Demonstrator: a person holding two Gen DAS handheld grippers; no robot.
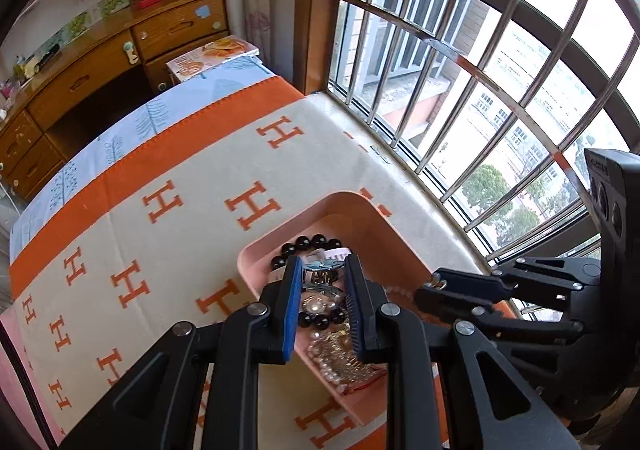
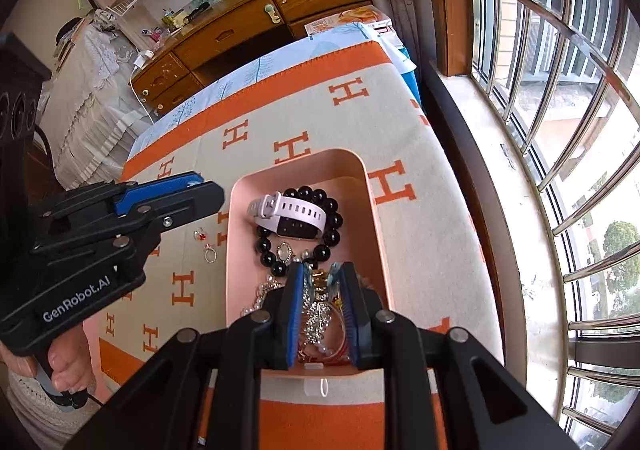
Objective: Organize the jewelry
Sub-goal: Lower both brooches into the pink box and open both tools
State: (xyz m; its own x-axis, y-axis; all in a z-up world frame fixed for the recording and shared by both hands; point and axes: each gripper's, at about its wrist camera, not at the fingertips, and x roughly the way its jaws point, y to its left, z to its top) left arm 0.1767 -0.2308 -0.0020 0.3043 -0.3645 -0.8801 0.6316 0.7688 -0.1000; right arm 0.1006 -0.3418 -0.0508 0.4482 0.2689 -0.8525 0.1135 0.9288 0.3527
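— Judging by the pink tray, well along?

— Looks so. Sits on the orange-and-cream blanket, near the window side, and already holds most of the pieces: black bead bracelet, white watch band laid across it, pearl ring, tangle of chains at the near end.

— Anything left outside?

— Two small rings on the blanket, just beside the tray's left wall. Probably next to go in. Maybe some untangling of the chains afterwards.

— And the feel of things?

— Smooth matte plastic for the tray, rounded corners, shallow walls. Glossy round beads, hard and slippery by the look. Soft perforated strap on the watch band, curled into a loop. Fine glittery links in the chains, likely to snag. Woolly weave on the blanket, patterned with H shapes.

— Grippers?

— Left gripper off to the tray's left, beyond the two rings in the picture, jaws narrow with nothing seen between. Right gripper over the tray's near end, jaws narrow as well, with a pale blue piece showing at the tips; cannot tell whether pinched or merely lying below.
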